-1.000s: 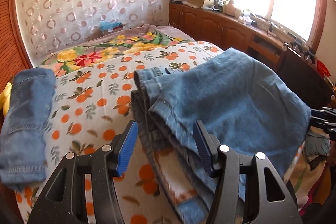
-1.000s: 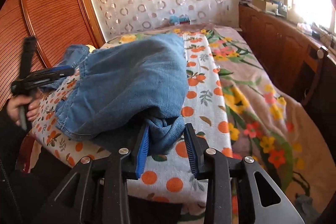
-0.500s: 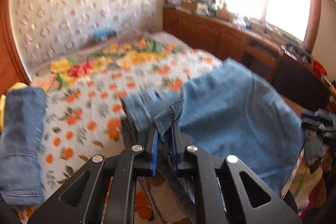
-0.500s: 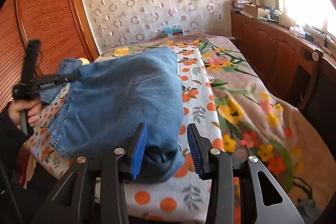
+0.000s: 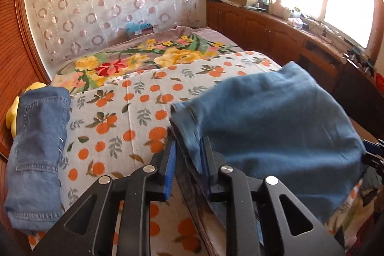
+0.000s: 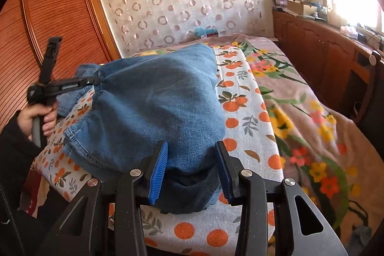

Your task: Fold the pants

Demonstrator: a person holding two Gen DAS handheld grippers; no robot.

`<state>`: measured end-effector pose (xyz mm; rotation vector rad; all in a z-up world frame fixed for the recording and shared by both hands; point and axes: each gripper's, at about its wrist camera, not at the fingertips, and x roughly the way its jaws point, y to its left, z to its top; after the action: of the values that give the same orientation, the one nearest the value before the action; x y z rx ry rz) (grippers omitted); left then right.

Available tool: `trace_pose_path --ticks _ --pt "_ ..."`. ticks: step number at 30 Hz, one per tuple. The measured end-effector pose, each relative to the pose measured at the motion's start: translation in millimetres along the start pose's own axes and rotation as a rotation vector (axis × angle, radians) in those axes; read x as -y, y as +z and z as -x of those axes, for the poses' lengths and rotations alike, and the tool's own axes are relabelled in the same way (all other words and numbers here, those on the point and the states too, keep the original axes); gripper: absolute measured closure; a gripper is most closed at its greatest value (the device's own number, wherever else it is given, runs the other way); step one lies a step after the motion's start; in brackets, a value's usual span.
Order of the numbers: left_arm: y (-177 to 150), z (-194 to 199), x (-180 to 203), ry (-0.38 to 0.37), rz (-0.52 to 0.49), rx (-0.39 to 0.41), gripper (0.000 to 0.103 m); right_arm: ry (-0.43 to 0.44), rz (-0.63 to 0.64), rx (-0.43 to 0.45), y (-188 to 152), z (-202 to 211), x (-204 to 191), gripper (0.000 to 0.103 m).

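Pants point(image 6: 158, 107): blue denim, bunched and lifted over the near edge of the bed point(image 6: 300, 116), on the orange-print sheet point(image 5: 124, 116). Left hand-held gripper point(image 5: 188, 168): jaws have just been opening a little; denim edge sits between the pads, apparently still pinched. Right hand-held gripper point(image 6: 190, 169): pads clamp a thick fold at the near corner. Second folded denim piece point(image 5: 36, 155) lies well apart at the sheet's left edge.

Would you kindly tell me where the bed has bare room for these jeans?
Free: the orange-print sheet between the folded jeans and the held jeans, and the floral blanket toward the cabinets. Crowded: the near edge.
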<state>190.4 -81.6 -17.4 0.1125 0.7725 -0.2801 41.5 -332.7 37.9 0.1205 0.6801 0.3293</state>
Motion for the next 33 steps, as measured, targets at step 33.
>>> trace_pose_path --ticks 33 --pt "-113 58 37 -0.192 0.030 -0.020 0.091 -0.023 -0.014 0.017 -1 -8 -2 0.049"
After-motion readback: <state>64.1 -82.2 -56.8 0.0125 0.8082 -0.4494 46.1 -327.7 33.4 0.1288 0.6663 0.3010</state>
